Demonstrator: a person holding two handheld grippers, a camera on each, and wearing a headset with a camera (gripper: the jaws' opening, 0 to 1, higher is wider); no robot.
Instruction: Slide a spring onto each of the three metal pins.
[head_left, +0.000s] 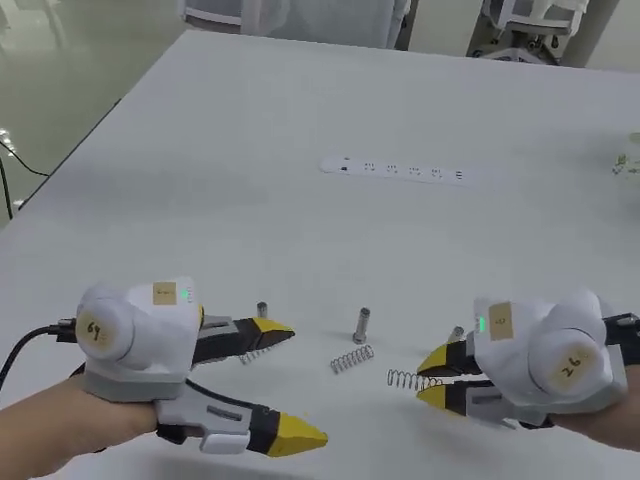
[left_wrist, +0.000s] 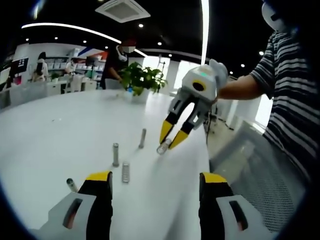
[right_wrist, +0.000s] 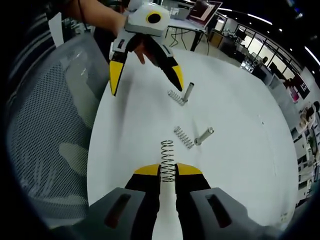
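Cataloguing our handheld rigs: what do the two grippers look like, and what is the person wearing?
The left gripper and right gripper have rounded white housings, grey bodies and black jaws with yellow tips. Each bears a handwritten number label. A black cable leaves the left one. The sleeve is striped.

Open tabletop (head_left: 300, 110) around upright pins (head_left: 362, 322) and loose springs (head_left: 351, 358); power strip (head_left: 395, 169) beyond.

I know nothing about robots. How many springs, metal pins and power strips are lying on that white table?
Coiled steel wire springs: 3 (one clamped in the right gripper)
Short grey metal pins: 3
Long white power strip: 1
Total: 7
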